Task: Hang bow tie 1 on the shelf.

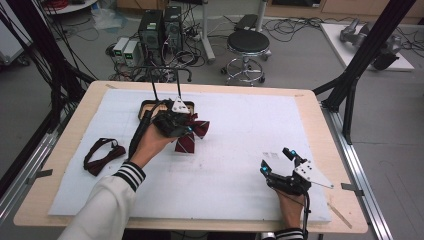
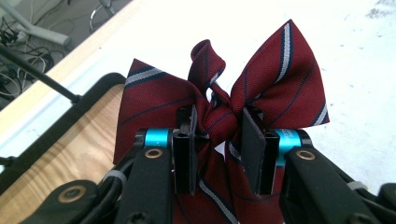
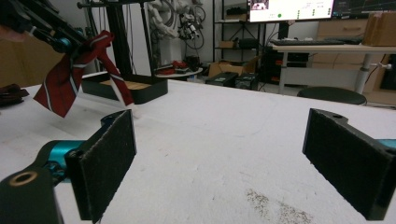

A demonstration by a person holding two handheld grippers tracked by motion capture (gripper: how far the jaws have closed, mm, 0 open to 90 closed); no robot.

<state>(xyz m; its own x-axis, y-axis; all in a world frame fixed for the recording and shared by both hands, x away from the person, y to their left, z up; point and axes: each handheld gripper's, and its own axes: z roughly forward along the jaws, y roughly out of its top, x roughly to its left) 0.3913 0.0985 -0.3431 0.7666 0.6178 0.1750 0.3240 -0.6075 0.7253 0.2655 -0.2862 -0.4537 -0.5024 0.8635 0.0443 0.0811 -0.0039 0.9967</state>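
White mat [image 1: 235,150] covers a pale wooden table [image 1: 320,115]; lab floor beyond with a black stool [image 1: 248,42], computer towers [image 1: 160,30] and loose cables. Left gripper [image 1: 175,122] pinches the striped maroon bow tie [image 2: 219,93] at its knot, lifted above the mat, far-left of centre, just near of the black tray [image 1: 150,106]. Tie's tails are cut off below the jaws. Right gripper [image 1: 280,162] rests near-right, jaws spread, nothing between. Dark bow tie [image 1: 102,155] lies at the left edge.

Wooden table [image 1: 60,165], white mat [image 1: 235,150], dark bow tie [image 1: 102,155]
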